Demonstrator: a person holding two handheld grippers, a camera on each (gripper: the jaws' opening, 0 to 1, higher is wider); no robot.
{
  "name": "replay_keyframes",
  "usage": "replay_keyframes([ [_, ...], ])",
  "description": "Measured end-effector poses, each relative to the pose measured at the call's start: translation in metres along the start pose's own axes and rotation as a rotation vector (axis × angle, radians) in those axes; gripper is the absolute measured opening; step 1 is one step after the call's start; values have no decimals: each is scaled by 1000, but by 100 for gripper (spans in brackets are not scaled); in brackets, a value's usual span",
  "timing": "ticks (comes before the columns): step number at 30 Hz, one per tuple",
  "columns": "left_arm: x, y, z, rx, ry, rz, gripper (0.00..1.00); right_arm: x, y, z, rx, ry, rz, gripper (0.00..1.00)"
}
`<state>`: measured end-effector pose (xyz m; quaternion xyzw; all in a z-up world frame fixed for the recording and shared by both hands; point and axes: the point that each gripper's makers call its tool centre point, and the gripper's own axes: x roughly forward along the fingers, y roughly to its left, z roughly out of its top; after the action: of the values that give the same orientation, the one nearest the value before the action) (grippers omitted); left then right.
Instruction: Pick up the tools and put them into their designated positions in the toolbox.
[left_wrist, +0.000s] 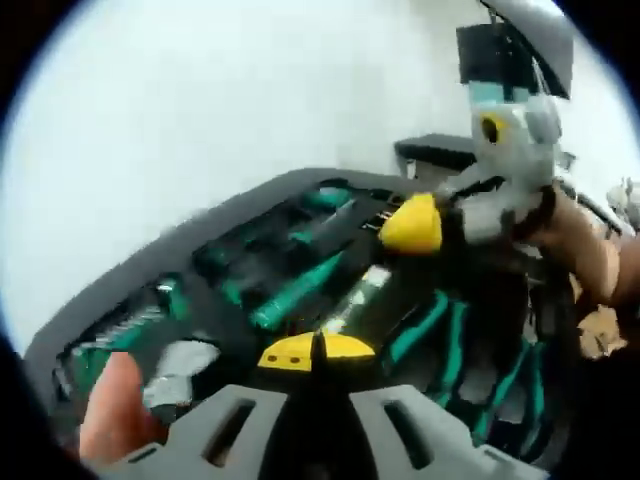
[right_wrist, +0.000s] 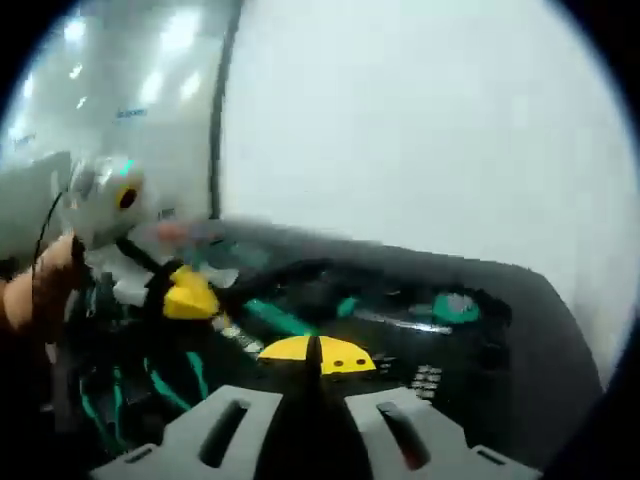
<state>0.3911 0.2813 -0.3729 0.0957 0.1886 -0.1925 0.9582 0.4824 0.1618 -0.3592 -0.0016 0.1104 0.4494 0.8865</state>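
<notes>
Left gripper view looks down along the left claw (left_wrist: 316, 352), whose yellow-tipped jaws stand pressed together with only a thin dark seam between them and nothing caught there. Just beyond those tips lies the open toolbox (left_wrist: 215, 228), a dark tray with moulded slots, tilted across the picture on a pale bench (left_wrist: 200, 110). A green-handled screwdriver (left_wrist: 295, 292) lies in its slot just above and left of the tips, a silver-and-green tool (left_wrist: 358, 296) beside it to the right, and the green-handled pliers (left_wrist: 445, 325) sit further right in their own recesses. At the lower left a blurred silver piece (left_wrist: 178, 368) rests at the tray's near corner, next to a pinkish shape that may be a hand; what it is cannot be told. From the right the right claw (left_wrist: 412, 224) reaches in over the far part of the tray, its yellow tip pointing left, with a hand (left_wrist: 590, 250) gripping the body behind it. Right gripper view shows the right claw (right_wrist: 316, 355) likewise drawn together and empty, hovering above the toolbox (right_wrist: 520, 330), a green screwdriver (right_wrist: 275, 318) just beyond its tips and a round green-topped piece (right_wrist: 455, 306) off to the right. On the left the left claw (right_wrist: 188, 295) hangs over the tray, held by a hand (right_wrist: 45, 285).
</notes>
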Motion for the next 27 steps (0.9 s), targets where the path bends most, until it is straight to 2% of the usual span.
replay_keyframes([
  [1, -10, 2, 1, -76, -30, -11, 3, -4, -5, -2, 14, 17, -9, 0],
  [2, -22, 19, 13, -103, -123, 10, 5, -8, -6, -1, -38, 2, -4, 0],
  [3, -32, 28, 16, -152, -169, 25, 7, -9, -6, 0, -61, -12, -9, 0],
  [4, -51, 26, 21, -140, -243, 64, 10, -9, -1, -2, -81, -4, 5, 0],
  [6, -82, 42, 20, -122, -326, 144, 12, -3, 7, -6, -89, 29, 44, 0],
  [7, -100, 53, 18, -120, -373, 199, 13, -1, 15, -7, -153, 37, 68, 1],
  [8, -111, 62, 15, -112, -389, 235, 15, -1, 14, -7, -263, 50, 62, 1],
  [9, -128, 77, 6, -129, -394, 301, 17, -5, -4, 3, -359, 24, -45, 2],
  [10, -141, 88, 1, -151, -409, 347, 17, -12, -16, 12, -358, -22, -120, 2],
  [11, -160, 103, -5, -184, -457, 396, 17, -23, -24, 18, -334, -77, -163, 2],
  [12, -173, 110, -9, -201, -487, 416, 17, -33, -26, 18, -268, -115, -164, 4],
  [13, -191, 120, -18, -246, -523, 451, 17, -46, -26, 15, -156, -170, -160, 6],
  [14, -201, 125, -25, -250, -534, 469, 17, -54, -27, 11, -109, -194, -162, 7],
  [15, -209, 130, -33, -252, -539, 488, 17, -62, -29, 7, -119, -196, -173, 7],
  [16, -217, 136, -41, -257, -546, 514, 17, -76, -35, 12, -158, -233, -219, 7],
  [17, -227, 139, -51, -264, -551, 533, 17, -86, -42, 19, -177, -284, -266, 7],
  [18, -233, 147, -60, -286, -557, 544, 17, -102, -53, 29, -254, -362, -345, 7],
  [19, -245, 153, -66, -293, -592, 574, 17, -110, -55, 32, -289, -387, -368, 7],
  [20, -254, 158, -71, -305, -616, 594, 17, -120, -68, 27, -306, -375, -429, 7],
  [21, -265, 163, -74, -325, -659, 615, 17, -124, -76, 24, -293, -376, -447, 7],
  [22, -279, 169, -78, -365, -734, 639, 17, -129, -82, 19, -260, -383, -470, 7],
  [23, -289, 171, -85, -442, -781, 654, 17, -131, -88, 15, -176, -374, -477, 7],
  [24, -296, 176, -90, -472, -799, 677, 17, -134, -94, 11, -99, -359, -470, 6],
  [25, -301, 182, -97, -494, -794, 715, 17, -132, -96, 13, -75, -387, -465, 6],
  [26, -310, 191, -107, -553, -815, 762, 17, -127, -98, 10, -83, -375, -453, 6],
  [27, -316, 197, -114, -600, -837, 784, 17, -120, -105, 2, -41, -322, -453, 6],
])
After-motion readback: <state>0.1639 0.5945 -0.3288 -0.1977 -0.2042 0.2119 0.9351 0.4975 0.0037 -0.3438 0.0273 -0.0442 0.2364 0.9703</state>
